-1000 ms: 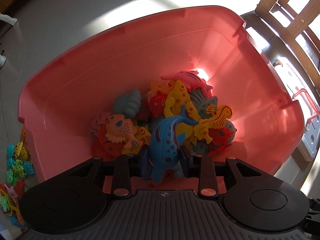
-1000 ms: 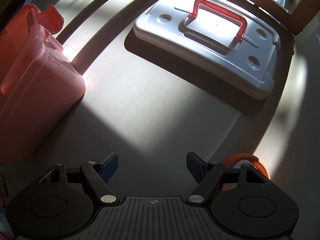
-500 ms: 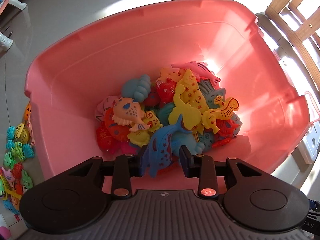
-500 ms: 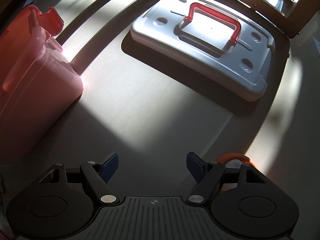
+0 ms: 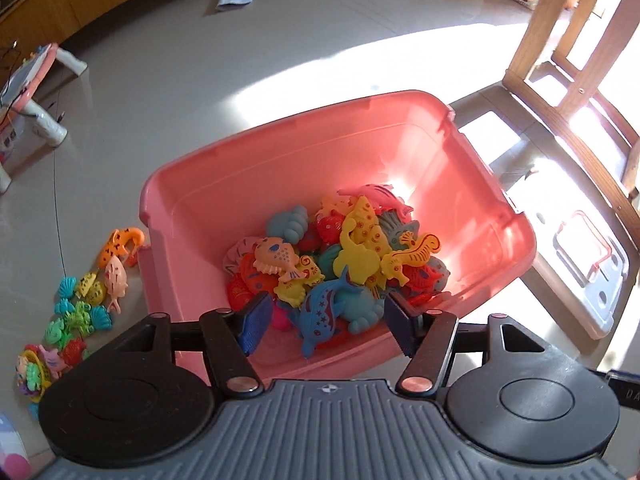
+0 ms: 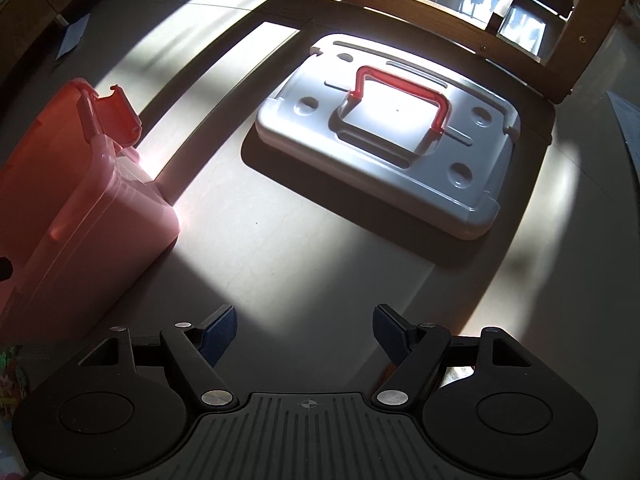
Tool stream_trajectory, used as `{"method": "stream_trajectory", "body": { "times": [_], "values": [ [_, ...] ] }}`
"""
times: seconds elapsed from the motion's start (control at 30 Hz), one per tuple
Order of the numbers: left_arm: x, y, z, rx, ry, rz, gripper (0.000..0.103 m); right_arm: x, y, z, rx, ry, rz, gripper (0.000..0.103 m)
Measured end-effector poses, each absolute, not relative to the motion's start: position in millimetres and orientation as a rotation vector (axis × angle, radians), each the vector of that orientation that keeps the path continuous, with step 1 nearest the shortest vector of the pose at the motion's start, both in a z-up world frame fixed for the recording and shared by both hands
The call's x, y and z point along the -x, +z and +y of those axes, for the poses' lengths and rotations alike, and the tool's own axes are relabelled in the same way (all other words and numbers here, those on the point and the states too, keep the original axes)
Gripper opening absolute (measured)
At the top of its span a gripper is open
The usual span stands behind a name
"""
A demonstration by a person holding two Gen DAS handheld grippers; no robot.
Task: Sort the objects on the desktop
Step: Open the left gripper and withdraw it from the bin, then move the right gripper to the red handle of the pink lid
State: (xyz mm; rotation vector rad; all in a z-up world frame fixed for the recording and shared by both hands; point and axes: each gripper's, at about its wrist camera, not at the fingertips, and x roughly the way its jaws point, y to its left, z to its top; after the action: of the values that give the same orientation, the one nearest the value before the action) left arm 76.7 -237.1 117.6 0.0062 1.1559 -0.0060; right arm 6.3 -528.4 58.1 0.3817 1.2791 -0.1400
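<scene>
A pink plastic bin (image 5: 192, 204) on the floor holds a heap of colourful toy sea animals. A blue dolphin toy (image 5: 322, 312) lies on the near side of the heap. My left gripper (image 5: 326, 324) is open and empty above the bin's near rim, with the dolphin below between its blue pads. More toy sea animals (image 5: 80, 300) lie on the floor left of the bin. My right gripper (image 6: 304, 332) is open and empty over bare floor. The bin's side (image 6: 72, 208) is at its left.
The bin's grey lid with a red handle (image 6: 392, 140) lies on the floor ahead of the right gripper; it also shows in the left wrist view (image 5: 588, 268). A wooden chair (image 5: 568, 60) stands behind it. A small toy table (image 5: 28, 92) stands far left.
My left gripper has opened, dropped the blue dolphin onto the heap and pulled back and up from the bin. My right gripper has lifted and moved slightly away; it stays open.
</scene>
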Motion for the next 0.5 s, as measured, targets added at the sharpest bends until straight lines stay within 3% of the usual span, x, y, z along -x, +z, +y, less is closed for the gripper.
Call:
{"method": "stream_trajectory", "body": {
  "times": [0.13, 0.5],
  "values": [
    [-64, 138, -247, -0.029, -0.033, 1.108, 0.08, -15, 80, -539, -0.355, -0.099, 1.247, 0.072],
    [-43, 125, -284, -0.096, -0.142, 1.165, 0.081, -68, 132, -583, -0.127, 0.058, 1.189, 0.072]
  ]
}}
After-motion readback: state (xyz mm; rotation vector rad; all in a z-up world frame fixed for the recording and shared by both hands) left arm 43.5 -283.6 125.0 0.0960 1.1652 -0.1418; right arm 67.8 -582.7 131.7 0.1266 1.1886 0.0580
